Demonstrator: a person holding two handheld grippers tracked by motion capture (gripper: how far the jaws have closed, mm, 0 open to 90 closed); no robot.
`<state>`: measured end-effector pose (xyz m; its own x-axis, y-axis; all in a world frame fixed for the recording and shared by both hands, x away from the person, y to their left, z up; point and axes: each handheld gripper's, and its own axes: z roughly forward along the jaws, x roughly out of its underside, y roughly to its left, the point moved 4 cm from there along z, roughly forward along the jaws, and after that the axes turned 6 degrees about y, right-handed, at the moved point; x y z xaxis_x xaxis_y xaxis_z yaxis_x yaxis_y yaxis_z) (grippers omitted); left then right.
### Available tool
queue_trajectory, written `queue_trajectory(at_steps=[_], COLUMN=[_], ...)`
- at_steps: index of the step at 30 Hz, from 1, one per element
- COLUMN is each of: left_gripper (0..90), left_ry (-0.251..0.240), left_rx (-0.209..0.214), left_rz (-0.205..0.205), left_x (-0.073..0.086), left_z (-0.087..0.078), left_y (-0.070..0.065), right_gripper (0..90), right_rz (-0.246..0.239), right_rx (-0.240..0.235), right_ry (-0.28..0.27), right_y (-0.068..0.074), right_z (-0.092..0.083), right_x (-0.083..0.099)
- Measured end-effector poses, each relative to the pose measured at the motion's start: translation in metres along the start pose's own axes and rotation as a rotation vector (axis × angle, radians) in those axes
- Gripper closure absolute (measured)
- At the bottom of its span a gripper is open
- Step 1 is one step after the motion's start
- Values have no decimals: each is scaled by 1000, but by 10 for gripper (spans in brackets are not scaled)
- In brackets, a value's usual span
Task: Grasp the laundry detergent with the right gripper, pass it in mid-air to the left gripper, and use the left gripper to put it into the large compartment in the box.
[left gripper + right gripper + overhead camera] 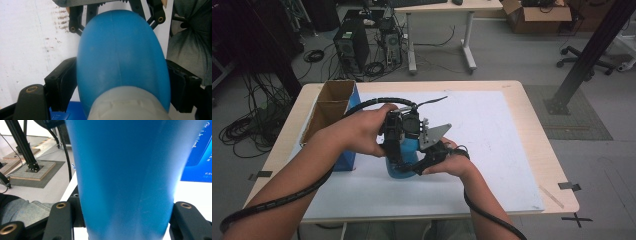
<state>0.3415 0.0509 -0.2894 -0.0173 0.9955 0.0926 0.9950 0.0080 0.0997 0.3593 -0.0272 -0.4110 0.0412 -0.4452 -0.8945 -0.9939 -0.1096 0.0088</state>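
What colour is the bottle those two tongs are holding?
The bottle is bright blue with a pale grey-white cap end, clearest in the left gripper view.

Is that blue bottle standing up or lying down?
Standing up, it seems: in the high view the blue bottle rises from the white mat, base down, with the left gripper and right gripper clamped on its sides.

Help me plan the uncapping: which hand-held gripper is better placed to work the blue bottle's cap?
Left, likely: the left hand-held gripper grips the blue bottle beside its pale cap, while the right hand-held gripper clamps the body.
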Motion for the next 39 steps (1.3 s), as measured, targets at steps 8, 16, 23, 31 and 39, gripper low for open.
queue_trajectory(at_steps=[8, 16, 23, 31, 39], left_gripper=[281, 363, 370, 376, 380], left_ry=[8, 20, 37, 56, 72], left_rx=[5, 7, 7, 3, 1], left_rz=[-8, -9, -11, -22, -23], left_x=[0, -1, -3, -4, -5], left_z=[0, -2, -3, -6, -8], left_y=[-1, -2, -1, 0, 0], right_gripper=[441, 442, 442, 441, 436], right_rz=[-1, -5, -7, -9, -14], right_rx=[1, 7, 9, 14, 22], right_ry=[-1, -1, -3, -10, -18], right_y=[1, 1, 1, 1, 0], right_z=[0, -1, -1, -2, -2], right_x=[-1, -1, -2, -3, -4])
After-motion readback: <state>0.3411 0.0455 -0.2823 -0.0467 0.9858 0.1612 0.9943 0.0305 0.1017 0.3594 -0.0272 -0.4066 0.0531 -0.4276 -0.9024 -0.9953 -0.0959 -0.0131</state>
